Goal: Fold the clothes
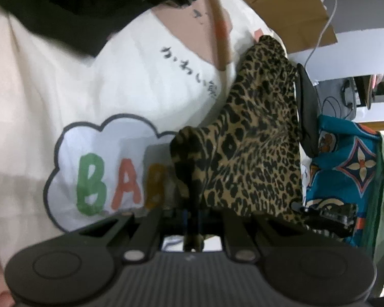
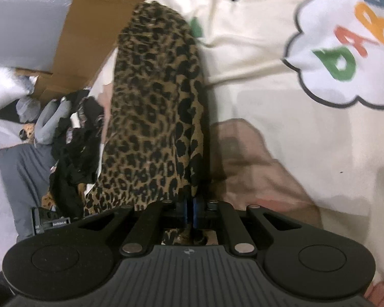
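While both of my grippers point steeply down, each is clenched on the same leopard-print garment [image 1: 245, 138], one thin, soft piece with black spots on tan. My left gripper [image 1: 193, 220] pinches a bunched corner of it at the near edge of the left wrist view; from there the cloth runs up and to the right, toward the far side. My right gripper [image 2: 190, 212] has its blue-padded jaws closed on another edge, and in the right wrist view the fabric [image 2: 153, 117] stretches as a long band straight away from the fingers, its long axis running near to far.

Beneath it lies one cream blanket [image 1: 51, 81], smooth and matte, printed with a white cloud shape [image 1: 102, 153] outlined in grey and holding coloured letters in green, red and orange. One black cloth [image 1: 76, 7] sits at the far left in the left wrist view. To the right of the garment there I see a teal patterned fabric [image 1: 350, 163] and, farther off, brown cardboard [image 1: 289, 7].
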Motion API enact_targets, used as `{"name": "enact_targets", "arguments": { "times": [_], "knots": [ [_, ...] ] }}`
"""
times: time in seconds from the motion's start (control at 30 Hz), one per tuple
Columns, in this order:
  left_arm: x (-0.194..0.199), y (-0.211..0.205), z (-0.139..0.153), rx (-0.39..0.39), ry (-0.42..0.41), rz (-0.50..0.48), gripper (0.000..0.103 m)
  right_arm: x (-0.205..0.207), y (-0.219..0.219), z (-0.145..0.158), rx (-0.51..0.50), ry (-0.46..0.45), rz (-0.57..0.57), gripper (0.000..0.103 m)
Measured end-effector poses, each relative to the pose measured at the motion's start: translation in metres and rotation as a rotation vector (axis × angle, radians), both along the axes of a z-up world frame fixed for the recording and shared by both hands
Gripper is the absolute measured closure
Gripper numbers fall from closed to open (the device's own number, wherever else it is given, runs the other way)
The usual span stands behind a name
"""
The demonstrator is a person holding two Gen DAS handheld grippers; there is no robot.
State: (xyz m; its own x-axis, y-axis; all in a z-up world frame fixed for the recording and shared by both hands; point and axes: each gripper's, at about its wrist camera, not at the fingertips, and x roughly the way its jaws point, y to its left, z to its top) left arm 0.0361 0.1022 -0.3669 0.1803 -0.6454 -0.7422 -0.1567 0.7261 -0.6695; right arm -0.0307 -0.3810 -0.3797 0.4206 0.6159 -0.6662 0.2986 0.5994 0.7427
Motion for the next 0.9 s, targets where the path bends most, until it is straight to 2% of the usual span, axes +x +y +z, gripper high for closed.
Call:
{"name": "enact_targets", "arguments": {
  "times": [0.23,0.37,0.6,0.73,0.9],
  "knots": [
    [0.013,0.009,0.054,-0.038,-0.007,0.057,0.096,0.01,-0.005,0.054,0.016,-0.03,0.001,0.101],
    [0.017,0.006,0.087,-0.031,-0.031,0.05,0.096,0.013,-0.005,0.076,0.007,-0.024,0.01,0.101],
    [0.01,0.001,0.12,-0.004,-0.073,0.041,0.097,0.007,-0.005,0.117,-0.051,-0.057,0.041,0.102],
    [0.012,0.0,0.146,-0.015,-0.114,0.059,0.097,0.002,-0.014,0.143,-0.057,-0.089,0.045,0.101],
    [0.021,-0.007,0.183,-0.016,-0.169,0.022,0.097,-0.003,-0.025,0.164,-0.046,-0.102,0.047,0.101]
  ]
}}
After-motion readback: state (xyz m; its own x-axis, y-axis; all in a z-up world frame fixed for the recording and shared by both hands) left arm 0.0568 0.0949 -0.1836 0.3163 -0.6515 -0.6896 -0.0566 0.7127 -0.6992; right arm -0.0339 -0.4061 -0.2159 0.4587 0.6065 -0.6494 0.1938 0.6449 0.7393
